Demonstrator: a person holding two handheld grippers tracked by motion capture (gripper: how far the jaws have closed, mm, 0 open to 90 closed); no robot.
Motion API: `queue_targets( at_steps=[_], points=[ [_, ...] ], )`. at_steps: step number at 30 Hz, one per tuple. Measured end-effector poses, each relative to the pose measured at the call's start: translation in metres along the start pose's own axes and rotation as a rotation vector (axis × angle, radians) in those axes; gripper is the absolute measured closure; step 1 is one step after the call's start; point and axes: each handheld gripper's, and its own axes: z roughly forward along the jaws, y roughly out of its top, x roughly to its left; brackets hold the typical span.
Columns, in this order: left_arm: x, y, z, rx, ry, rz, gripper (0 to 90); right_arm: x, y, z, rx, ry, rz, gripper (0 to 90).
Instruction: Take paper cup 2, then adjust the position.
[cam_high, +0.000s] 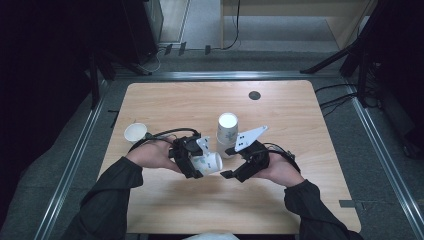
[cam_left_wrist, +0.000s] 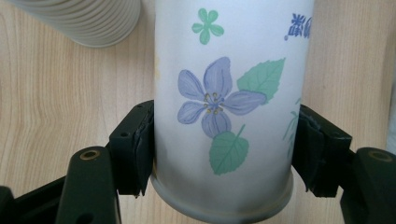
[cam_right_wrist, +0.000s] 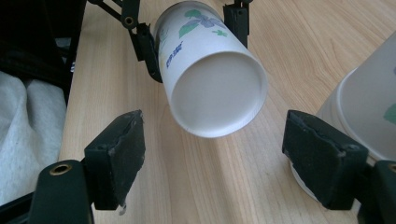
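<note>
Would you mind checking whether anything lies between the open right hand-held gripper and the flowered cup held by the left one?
Nothing visible: only bare table lies between the right hand-held gripper and the flowered cup, clamped by the left hand-held gripper.

Both forearms come in from below, hands close together. Left gripper (cam_high: 192, 162) clamped on a cup (cam_high: 210, 162), pads pressing both sides (cup lying sideways). Right gripper (cam_high: 235, 172) faces it, jaws spread wide with nothing between the pads.

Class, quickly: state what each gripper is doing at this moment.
Left gripper: shut on the white flower-printed paper cup, held sideways.
Right gripper: open, holding nothing; the cup's base lies beyond its pads.
</note>
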Motion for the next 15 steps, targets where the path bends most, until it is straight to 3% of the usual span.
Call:
queue_targets(
  at_steps=[7,15],
  points=[
    [-0.003,0.007,0.002,0.056,-0.012,0.029,31.0,0.001,0.0,0.002,0.003,-0.002,-0.003,21.5],
    [-0.007,0.013,0.004,0.057,-0.019,0.051,30.8,0.004,0.001,0.006,0.016,-0.005,-0.011,21.4]
  ],
)
